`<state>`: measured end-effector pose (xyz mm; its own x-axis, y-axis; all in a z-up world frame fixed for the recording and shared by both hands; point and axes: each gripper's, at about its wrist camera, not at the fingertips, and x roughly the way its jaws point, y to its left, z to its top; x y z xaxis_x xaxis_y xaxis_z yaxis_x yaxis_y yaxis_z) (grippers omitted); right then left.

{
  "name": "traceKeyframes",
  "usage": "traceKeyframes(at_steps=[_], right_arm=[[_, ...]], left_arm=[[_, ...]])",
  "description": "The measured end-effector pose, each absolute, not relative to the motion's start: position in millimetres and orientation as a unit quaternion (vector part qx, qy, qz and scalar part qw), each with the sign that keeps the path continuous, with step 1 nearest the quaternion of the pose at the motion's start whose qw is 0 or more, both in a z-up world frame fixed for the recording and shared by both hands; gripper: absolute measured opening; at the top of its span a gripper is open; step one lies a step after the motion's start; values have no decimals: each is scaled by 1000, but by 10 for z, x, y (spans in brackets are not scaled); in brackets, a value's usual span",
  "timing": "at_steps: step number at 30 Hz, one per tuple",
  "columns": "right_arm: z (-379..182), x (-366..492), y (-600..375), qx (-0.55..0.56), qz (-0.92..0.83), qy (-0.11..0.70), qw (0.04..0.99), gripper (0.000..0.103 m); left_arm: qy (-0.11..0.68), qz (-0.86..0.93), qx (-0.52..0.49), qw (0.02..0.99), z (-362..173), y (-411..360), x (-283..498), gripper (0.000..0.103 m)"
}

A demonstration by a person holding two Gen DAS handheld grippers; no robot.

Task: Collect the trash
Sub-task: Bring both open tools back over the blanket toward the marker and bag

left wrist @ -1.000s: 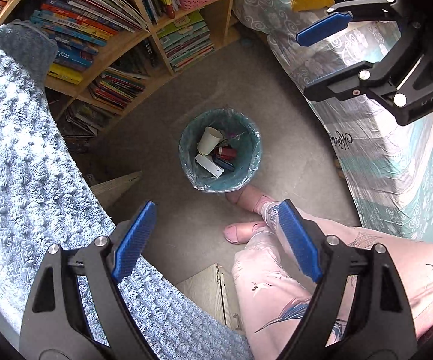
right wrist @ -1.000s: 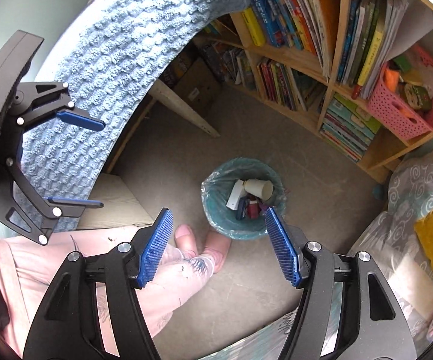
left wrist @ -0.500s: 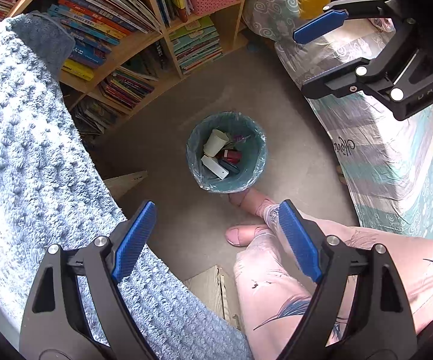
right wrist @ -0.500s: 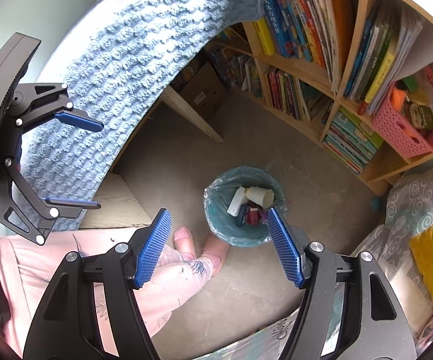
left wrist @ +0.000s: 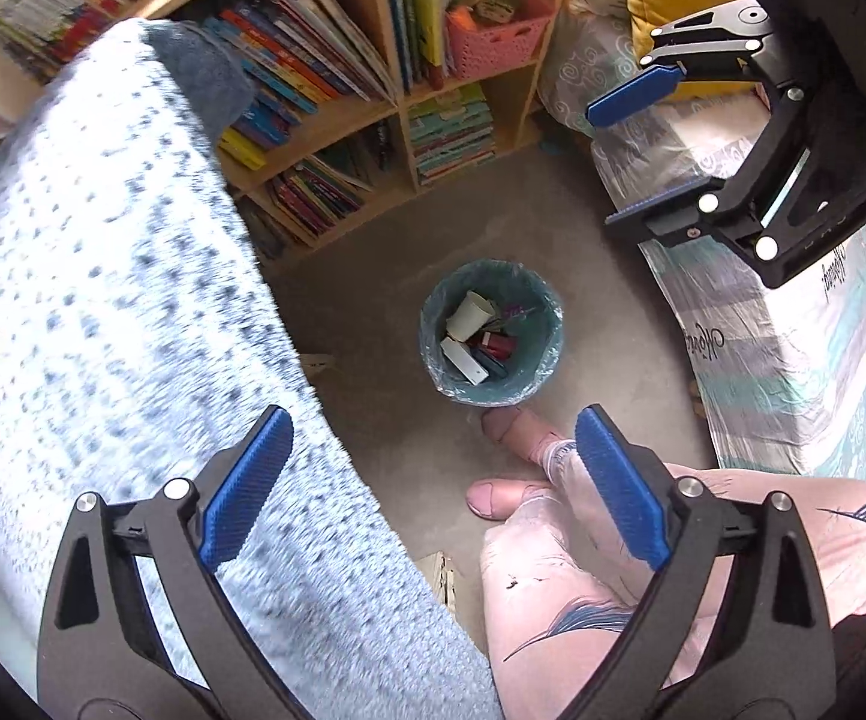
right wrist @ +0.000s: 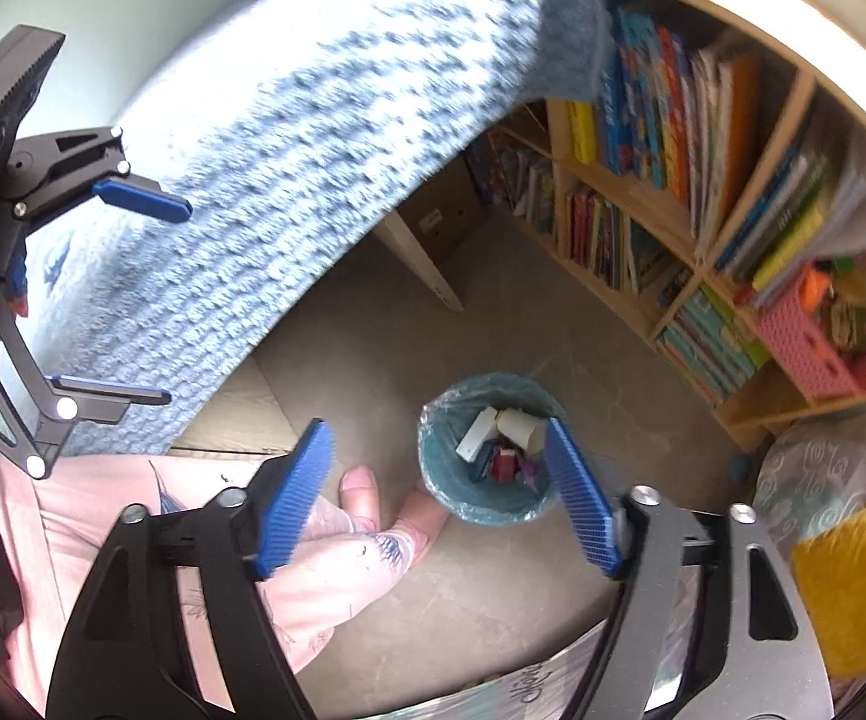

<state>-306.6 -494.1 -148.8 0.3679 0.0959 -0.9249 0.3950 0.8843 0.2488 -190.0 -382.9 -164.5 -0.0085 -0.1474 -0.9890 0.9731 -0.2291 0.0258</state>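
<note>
Both tools hang high over the floor, the left tool (left wrist: 433, 480) and the right tool (right wrist: 439, 492) each spread apart and empty. The trash bin (left wrist: 544, 354) stands below by her feet, holding a paper cup (left wrist: 468, 317).

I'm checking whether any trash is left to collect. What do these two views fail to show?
- Bin bottom, both views: covered by the cup and boxes on top.
- Blue blanket, both views: motion-blurred, and it hides whatever is beneath.
- Floor near the feet: blocked by the left gripper and right gripper, both with jaws open.
</note>
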Motion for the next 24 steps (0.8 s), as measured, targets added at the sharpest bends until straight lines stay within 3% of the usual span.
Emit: traceKeyframes(at_steps=[5, 8, 24], right_arm=[[-1188, -2783, -4828, 177, -64, 540, 821, 81], [-1030, -2540, -4784, 155, -46, 534, 830, 88], [-451, -1027, -3804, -9, 111, 524, 844, 88]], left_arm=[[403, -571, 483, 528, -1306, -3569, -1636, 96], [406, -553, 463, 561, -1104, -3355, -1436, 96], [431, -388, 374, 724, -513, -1879, -412, 96]])
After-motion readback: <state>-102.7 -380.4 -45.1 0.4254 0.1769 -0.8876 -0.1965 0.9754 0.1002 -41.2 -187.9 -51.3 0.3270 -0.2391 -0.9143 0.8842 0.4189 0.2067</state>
